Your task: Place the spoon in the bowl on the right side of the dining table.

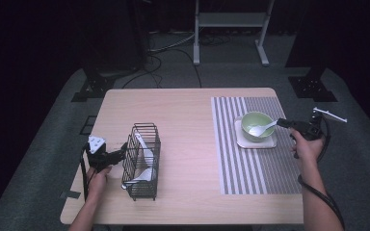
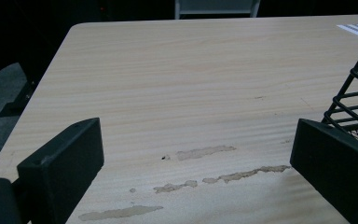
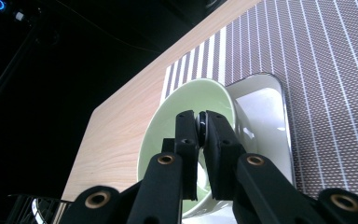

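- Right gripper (image 1: 285, 123) pinches the white spoon (image 1: 262, 128) by its handle; the scoop probably rests inside the green bowl (image 1: 257, 125).
- Left gripper (image 2: 200, 158), jaws apart, holds nothing beside the wire basket (image 1: 142, 161).

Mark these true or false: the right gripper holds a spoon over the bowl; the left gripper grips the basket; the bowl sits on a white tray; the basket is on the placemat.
1. The right gripper holds a spoon whose head is in the bowl. True.
2. The left gripper grips the basket. False: its jaws stand open beside the basket.
3. The bowl sits on a white tray. True.
4. The basket is on the placemat. False: it stands on the bare table.
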Tool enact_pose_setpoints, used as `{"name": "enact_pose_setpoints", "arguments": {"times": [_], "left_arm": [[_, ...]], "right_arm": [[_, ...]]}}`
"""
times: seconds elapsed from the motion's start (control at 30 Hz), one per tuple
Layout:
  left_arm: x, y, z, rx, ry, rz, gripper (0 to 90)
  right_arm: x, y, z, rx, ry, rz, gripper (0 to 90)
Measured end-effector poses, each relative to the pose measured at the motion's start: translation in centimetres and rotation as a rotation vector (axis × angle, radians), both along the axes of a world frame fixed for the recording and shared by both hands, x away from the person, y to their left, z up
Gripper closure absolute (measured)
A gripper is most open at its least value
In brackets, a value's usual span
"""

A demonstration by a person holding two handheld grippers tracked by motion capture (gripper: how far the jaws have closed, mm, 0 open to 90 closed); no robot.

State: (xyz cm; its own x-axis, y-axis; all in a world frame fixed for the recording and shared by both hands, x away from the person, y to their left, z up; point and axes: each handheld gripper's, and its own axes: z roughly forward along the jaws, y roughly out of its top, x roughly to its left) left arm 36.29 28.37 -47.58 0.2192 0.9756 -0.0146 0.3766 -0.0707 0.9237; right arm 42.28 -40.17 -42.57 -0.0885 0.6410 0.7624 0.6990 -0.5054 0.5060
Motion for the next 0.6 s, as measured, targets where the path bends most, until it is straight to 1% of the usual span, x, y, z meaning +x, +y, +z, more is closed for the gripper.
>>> {"name": "enact_pose_setpoints", "arguments": {"times": [0.17, 0.43, 0.6], "left_arm": [[0.0, 0.0, 0.0, 0.006, 0.0, -0.002, 1.6], [0.0, 0.0, 0.0, 0.007, 0.001, -0.002, 1.6], [0.0, -0.1, 0.0, 0.01, 0.001, -0.002, 1.6]], "right_arm": [[0.0, -0.1, -0.2, -0.006, 0.009, -0.005, 81.9], [-0.1, -0.5, -0.9, -0.014, 0.023, -0.013, 78.0], [-0.3, -0.7, -1.4, -0.004, 0.029, -0.014, 76.2]]}}
